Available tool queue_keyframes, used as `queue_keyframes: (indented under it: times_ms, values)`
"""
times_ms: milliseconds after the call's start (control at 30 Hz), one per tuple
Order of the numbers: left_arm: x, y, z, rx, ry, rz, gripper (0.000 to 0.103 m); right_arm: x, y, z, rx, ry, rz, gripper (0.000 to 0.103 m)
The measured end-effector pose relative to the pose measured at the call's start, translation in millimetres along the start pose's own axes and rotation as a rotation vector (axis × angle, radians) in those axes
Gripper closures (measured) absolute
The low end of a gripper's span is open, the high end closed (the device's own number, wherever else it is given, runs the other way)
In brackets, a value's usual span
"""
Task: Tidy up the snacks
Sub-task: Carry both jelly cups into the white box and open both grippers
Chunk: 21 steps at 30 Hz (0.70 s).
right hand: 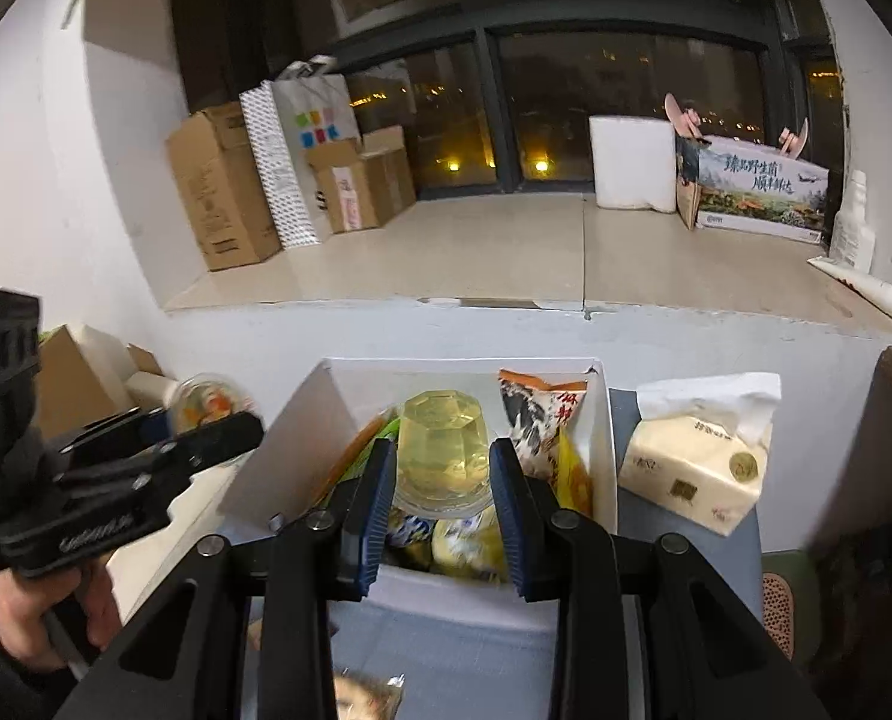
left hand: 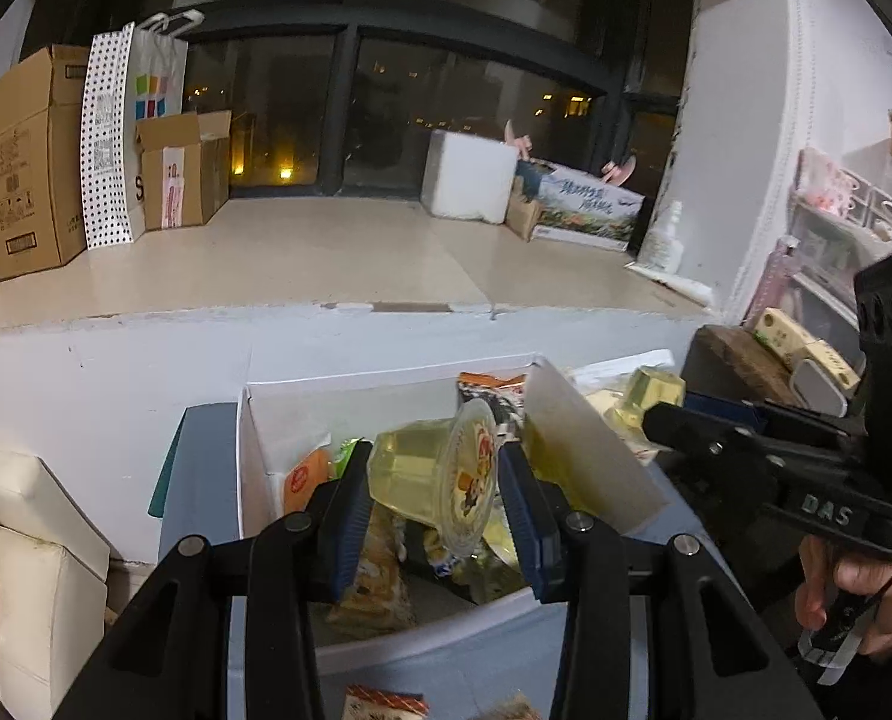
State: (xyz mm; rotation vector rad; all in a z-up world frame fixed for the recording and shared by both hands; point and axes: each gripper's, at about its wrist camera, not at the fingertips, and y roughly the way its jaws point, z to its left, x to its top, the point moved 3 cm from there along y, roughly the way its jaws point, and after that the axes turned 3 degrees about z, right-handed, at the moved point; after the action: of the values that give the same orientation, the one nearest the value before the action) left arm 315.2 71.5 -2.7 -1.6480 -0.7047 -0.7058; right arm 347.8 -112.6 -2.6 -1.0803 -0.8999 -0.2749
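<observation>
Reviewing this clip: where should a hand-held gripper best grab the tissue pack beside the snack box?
Probably the tissue pack across its two long side faces, coming from above. It lies flat outside the white box, its sides look unobstructed, and the loose tissue on top is too flimsy to hold.

Setting: we log a lived-in home room at night, by a dark bay window (right hand: 625, 102) showing city lights. On its tiled ledge (right hand: 446, 252) we count cardboard boxes (right hand: 218, 186), a paper shopping bag (right hand: 320, 120), a foam box (right hand: 631, 162) and a printed gift carton (right hand: 757, 192). Nearer, we note a tissue pack (right hand: 691, 468) beside a white box (right hand: 601, 450) of snacks.
</observation>
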Motion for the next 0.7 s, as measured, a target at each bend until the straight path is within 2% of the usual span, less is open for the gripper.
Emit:
queue_keyframes:
  times_ms: [133,233,333,367,400,433,467,500,600,700]
  values:
    - [0.0,26.3,10.3,0.021,0.0,0.039,0.057,6.3,32.9,-13.9,-0.053,0.012,0.05,0.068]
    - [-2.5,41.5,16.9,0.055,0.019,0.058,0.057,7.7,49.8,-23.8,-0.045,0.041,0.068,0.068]
    - [-6.5,52.9,23.5,0.053,0.011,0.077,0.056,8.5,63.1,-29.2,-0.04,0.065,0.082,0.068]
    - [-7.8,56.4,25.6,0.046,0.006,0.085,0.053,9.3,65.6,-30.1,-0.04,0.071,0.085,0.067]
    - [-8.9,58.6,27.1,0.042,0.001,0.091,0.034,10.0,67.8,-30.8,-0.034,0.077,0.086,0.067]
    - [-10.8,61.9,28.9,0.051,-0.002,0.108,0.019,10.6,69.6,-31.0,-0.024,0.08,0.091,0.05]
    - [-12.1,63.5,30.4,0.065,-0.004,0.114,0.0,10.9,70.3,-30.6,-0.02,0.079,0.089,0.012]
    - [-12.9,63.4,31.4,0.078,-0.007,0.108,0.0,11.0,67.9,-30.0,-0.017,0.079,0.063,0.0]
    - [-14.3,63.0,32.1,0.069,-0.013,0.113,0.0,11.3,62.0,-26.4,-0.023,0.062,0.021,0.0]
    - [-16.5,58.2,28.8,0.072,-0.003,0.114,0.0,10.2,57.2,-23.3,-0.021,0.058,0.019,0.0]
